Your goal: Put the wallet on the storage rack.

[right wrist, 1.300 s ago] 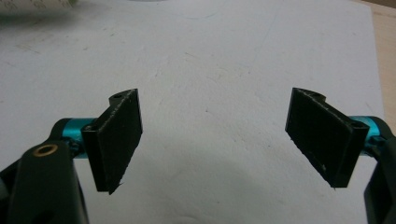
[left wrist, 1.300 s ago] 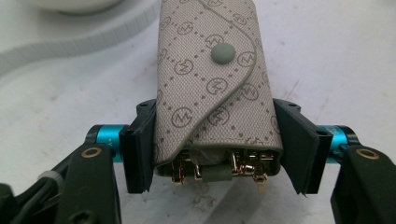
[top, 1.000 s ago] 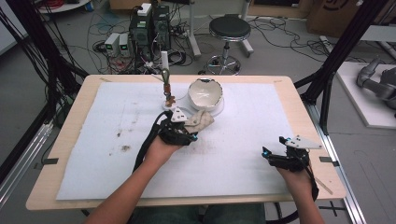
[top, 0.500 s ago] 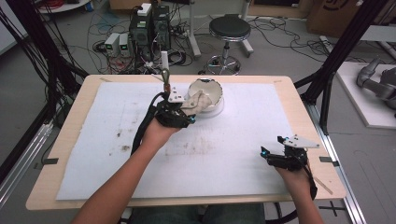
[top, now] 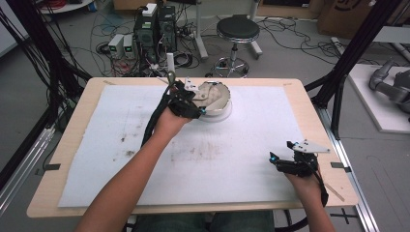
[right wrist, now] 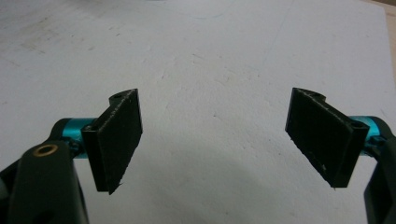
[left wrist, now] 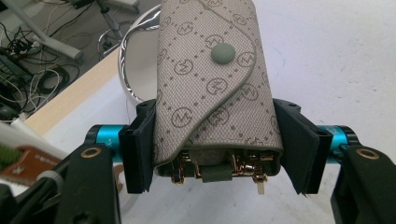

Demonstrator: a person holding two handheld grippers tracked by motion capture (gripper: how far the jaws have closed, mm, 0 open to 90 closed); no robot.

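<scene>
Two black tongs [left wrist: 212, 149] pinch a woven grey pouch [left wrist: 212, 84] — rounded flap, snap.

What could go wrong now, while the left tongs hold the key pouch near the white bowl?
1. The left tongs pinch only the key pouch at its lower end, so it may tilt or slip.
2. Its long end hangs over the white bowl; it might knock the rim.
3. The metal hooks could snag.
</scene>
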